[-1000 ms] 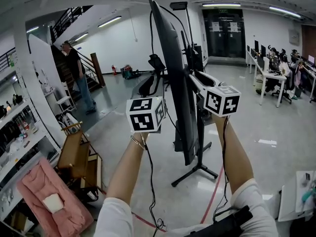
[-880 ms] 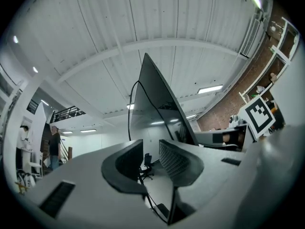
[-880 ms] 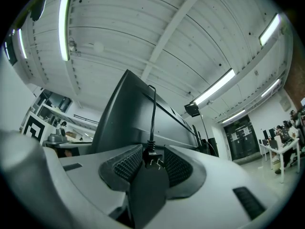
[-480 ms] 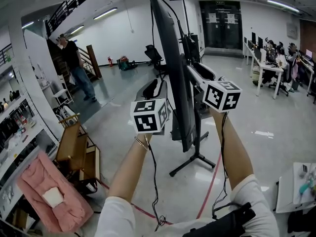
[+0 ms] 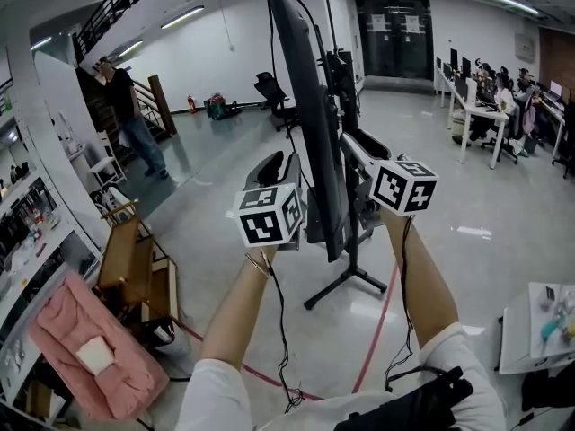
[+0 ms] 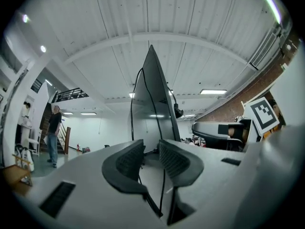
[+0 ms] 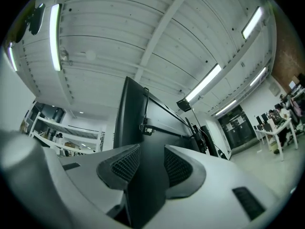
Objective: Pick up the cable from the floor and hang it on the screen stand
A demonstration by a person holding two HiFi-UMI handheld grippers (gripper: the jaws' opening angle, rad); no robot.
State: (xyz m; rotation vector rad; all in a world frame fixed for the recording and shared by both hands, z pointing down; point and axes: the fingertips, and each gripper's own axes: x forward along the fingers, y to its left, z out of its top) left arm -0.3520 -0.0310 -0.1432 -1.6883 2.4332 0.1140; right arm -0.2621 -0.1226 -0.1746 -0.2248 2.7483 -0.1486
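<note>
Cable point(image 6: 131, 111) draped over the screen point(image 5: 305, 106) to hang; left gripper point(image 6: 151, 149) jaws apart loosely around it, right gripper point(image 7: 152, 156) jaws, just opened wide, clear of the screen seen between them.

Thin black cable point(image 6: 131, 109), looped high on upright screen stand point(image 5: 310, 106)

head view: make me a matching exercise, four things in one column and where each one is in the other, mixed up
Things:
1. screen
2. pink cloth
3. red line
4. person in a dark top

Places:
a. far back on the left, by the staircase
b. lower left corner, with a white patch on it
c. centre of the view, upright, seen edge-on
d. on the grey floor, running past the foot of the stand

Pairs: 1-c, 2-b, 3-d, 4-a
</note>
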